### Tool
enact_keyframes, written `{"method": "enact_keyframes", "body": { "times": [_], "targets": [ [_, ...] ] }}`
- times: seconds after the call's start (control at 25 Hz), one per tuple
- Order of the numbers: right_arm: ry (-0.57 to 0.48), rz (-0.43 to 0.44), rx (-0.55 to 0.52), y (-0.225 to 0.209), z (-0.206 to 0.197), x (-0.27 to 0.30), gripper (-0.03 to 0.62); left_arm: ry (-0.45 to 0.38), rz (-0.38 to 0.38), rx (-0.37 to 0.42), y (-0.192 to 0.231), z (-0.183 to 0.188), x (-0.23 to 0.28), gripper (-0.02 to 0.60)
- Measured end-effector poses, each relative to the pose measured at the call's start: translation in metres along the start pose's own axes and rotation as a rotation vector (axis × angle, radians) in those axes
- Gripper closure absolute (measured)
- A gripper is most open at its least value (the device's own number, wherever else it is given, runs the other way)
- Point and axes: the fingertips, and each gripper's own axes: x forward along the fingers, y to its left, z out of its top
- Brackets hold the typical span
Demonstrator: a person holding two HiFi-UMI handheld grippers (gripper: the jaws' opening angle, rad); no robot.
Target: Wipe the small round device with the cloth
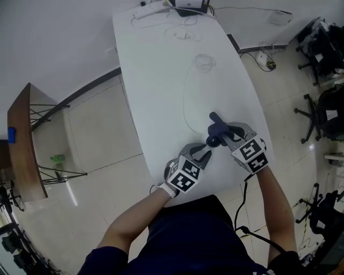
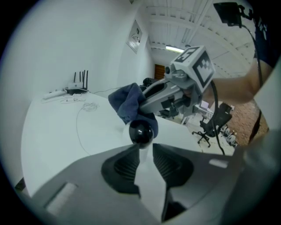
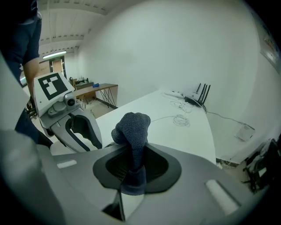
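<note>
The small round device (image 1: 213,141) is a glossy black ball (image 2: 141,131). It sits at the tips of my left gripper (image 1: 206,148), whose jaws (image 2: 143,148) are shut on it just above the white table (image 1: 161,80). My right gripper (image 1: 224,134) is shut on a dark blue cloth (image 3: 132,128). The bunched cloth (image 2: 127,102) hangs right behind the ball and touches its far side. In the right gripper view the ball is hidden behind the cloth, and the left gripper (image 3: 81,132) shows to the left of it.
A thin white cable (image 1: 187,102) loops across the middle of the table. A router (image 1: 191,5) and a power strip stand at the far end. A wooden side table (image 1: 21,145) is at the left, office chairs (image 1: 322,115) at the right. The table's near edge lies under both grippers.
</note>
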Motion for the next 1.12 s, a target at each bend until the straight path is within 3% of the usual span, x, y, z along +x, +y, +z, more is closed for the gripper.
{"method": "enact_keyframes", "body": {
  "times": [0.28, 0.68, 0.96, 1.12],
  "targets": [
    [-0.005, 0.116, 0.199, -0.017, -0.025, 0.014, 0.530, 0.012, -0.011, -0.039, 0.002, -0.005, 0.007, 0.486],
    [0.056, 0.225, 0.364, -0.016, -0.066, 0.055, 0.530, 0.001, -0.010, -0.083, 0.004, -0.006, 0.007, 0.488],
    [0.056, 0.225, 0.508, -0.017, -0.076, 0.068, 0.531, 0.003, -0.005, -0.072, 0.010, -0.011, 0.006, 0.486],
    [-0.035, 0.134, 0.586, -0.031, -0.066, 0.049, 0.530, -0.017, -0.003, -0.061, 0.008, -0.009, -0.003, 0.488]
  ]
}}
